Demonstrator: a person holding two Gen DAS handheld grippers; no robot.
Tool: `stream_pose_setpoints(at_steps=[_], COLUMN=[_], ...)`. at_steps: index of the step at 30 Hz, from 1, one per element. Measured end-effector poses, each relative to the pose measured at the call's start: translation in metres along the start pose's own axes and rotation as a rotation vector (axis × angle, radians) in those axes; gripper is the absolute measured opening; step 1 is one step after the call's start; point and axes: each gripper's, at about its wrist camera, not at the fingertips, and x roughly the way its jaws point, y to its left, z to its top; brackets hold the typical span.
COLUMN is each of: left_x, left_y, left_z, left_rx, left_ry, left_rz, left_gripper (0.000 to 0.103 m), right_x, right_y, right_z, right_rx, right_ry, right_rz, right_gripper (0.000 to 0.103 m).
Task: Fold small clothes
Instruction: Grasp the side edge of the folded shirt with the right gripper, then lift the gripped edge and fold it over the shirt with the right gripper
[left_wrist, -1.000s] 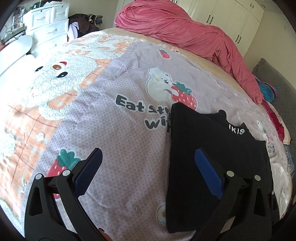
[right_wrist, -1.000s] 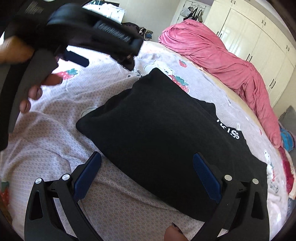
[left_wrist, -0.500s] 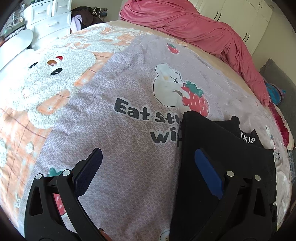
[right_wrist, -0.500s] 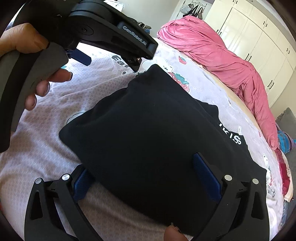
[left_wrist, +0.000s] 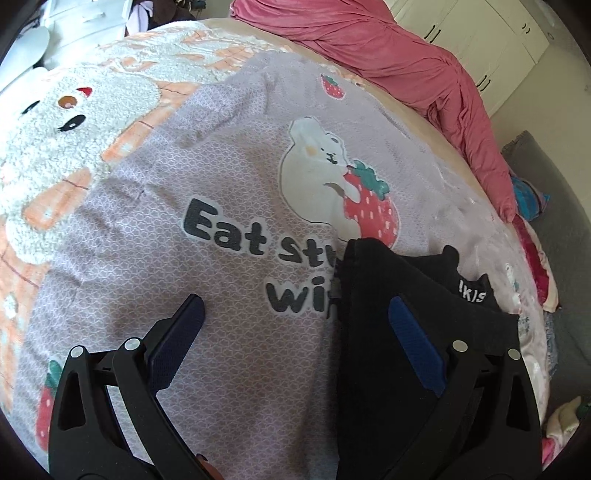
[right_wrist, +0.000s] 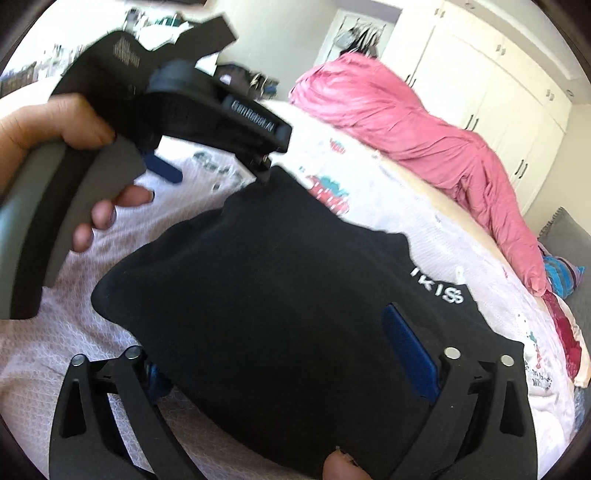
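Right wrist: black garment (right_wrist: 280, 295) lengthwise toward wardrobe (right_wrist: 491, 96)

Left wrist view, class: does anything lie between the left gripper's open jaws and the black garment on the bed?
Nothing visible does. The left gripper stands open above the printed bedspread, and the black garment already lies under its right finger. Only bare bedspread shows between the jaws; the pink duvet lies far behind.

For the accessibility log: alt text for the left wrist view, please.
The left gripper, fingers wide apart with nothing between them, hangs over a lilac bedspread printed with a bear and strawberry. A folded black garment lies under its right finger; a pink blanket is heaped beyond.
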Motion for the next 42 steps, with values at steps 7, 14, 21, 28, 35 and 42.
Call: stream_pose_setpoints(at_steps=[7,14,21,28,35,42], left_x=[0.008,0.022,0.019,0.013,0.019,0.012], left_y=[-0.017,-0.029,-0.035,-0.047,-0.059,-0.067], left_z=[0.000,-0.003,-0.003,-0.006,-0.013,-0.015], left_rx=[0.022,0.064,0.045,0.062,0.060,0.085], left_ry=[0.044,0.085,0.073,0.051,0.057,0.039], left_rz=[-0.079,-0.072,-0.143,-0.215,-0.267,-0.274], left_gripper=[0.093,0.093,0.093,0.084,0.035,0.015], right_x=[-0.015,-0.026,-0.038,-0.047,-0.051,-0.054], right_y=[-0.003,0.002,-0.006,-0.017,-0.028,-0.030], right_z=[-0.003,-0.006,-0.011,-0.013,-0.014,-0.014], right_rx=[-0.007,-0.035,0.022,0.068,0.113,0.133], right_ry=[-0.067,-0.107,-0.146,-0.189,-0.194,-0.201], right_rz=[0.043,0.024,0.021,0.009,0.036,0.034], right_gripper=[0.037,0.010,0.008,0.008,0.008,0.008])
